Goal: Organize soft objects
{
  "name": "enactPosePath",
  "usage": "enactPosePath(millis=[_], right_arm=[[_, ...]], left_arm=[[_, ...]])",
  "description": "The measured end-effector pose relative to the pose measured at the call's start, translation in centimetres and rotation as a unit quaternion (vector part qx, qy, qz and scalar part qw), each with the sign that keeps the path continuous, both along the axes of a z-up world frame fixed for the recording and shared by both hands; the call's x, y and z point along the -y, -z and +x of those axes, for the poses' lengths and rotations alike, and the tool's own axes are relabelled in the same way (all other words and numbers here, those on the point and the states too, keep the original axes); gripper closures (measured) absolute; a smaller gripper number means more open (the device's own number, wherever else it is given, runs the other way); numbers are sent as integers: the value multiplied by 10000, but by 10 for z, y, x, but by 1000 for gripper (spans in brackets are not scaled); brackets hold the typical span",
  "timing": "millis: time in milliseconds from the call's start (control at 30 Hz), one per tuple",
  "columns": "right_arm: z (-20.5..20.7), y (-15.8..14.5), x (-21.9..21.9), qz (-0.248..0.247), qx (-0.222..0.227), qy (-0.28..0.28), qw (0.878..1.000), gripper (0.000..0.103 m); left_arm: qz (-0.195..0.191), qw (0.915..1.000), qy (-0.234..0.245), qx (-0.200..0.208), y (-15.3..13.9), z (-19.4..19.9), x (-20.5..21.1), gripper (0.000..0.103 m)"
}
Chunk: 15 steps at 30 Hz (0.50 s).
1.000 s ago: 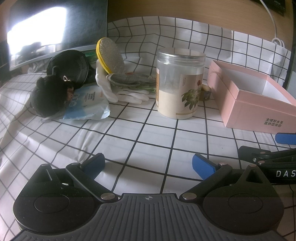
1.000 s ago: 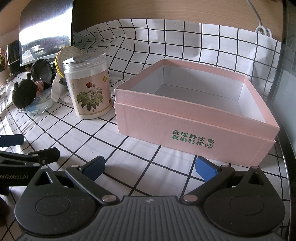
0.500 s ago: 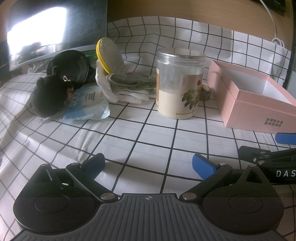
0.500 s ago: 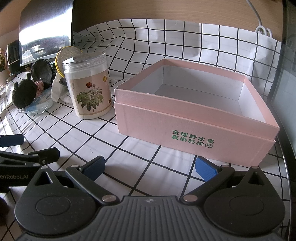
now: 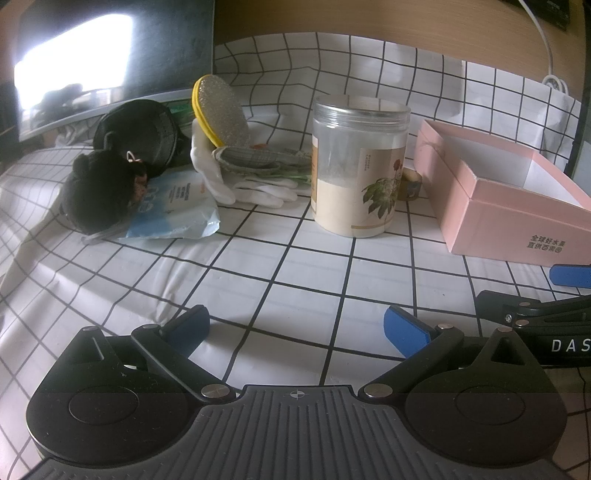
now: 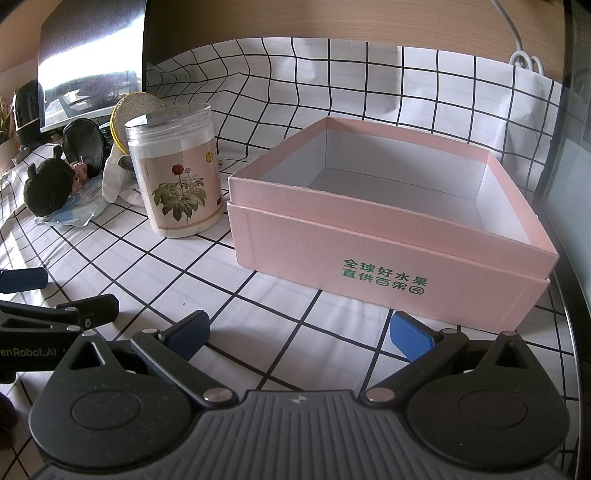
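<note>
Gloves (image 5: 255, 192) flat, fingers rightward | left tongs (image 5: 297, 328) spread, empty

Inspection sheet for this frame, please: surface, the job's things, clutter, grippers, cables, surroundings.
Surface: white black-grid cloth, wrinkled at the left.
Job's things: black plush toy lying on a blue-white soft packet; white gloves beside it; yellow-rimmed sponge pad propped behind them; pink box open, nothing inside.
Clutter: clear jar upright, partly filled with pale powder, between the soft pile and the box; black round pouch at the back; small object behind the jar, too hidden to name.
Grippers: left gripper open, holding nothing; right gripper open, holding nothing, facing the box.
Cables: white cable coiled on the back wall.
Surroundings: dark monitor, wooden wall panel.
</note>
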State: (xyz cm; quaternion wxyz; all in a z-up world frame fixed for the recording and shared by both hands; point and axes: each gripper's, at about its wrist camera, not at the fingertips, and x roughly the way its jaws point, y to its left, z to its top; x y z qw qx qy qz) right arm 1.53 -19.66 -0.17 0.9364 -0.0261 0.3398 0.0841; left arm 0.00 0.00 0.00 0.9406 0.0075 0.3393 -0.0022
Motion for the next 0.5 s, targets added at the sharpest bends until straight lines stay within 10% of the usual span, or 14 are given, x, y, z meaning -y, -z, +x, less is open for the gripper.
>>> enactPosePath(millis=[500], right_arm=[[19,-11,-1,-232,-965,-608,9932,0]], left_arm=[[-593,9980,135,144,-39,4,-70,1]])
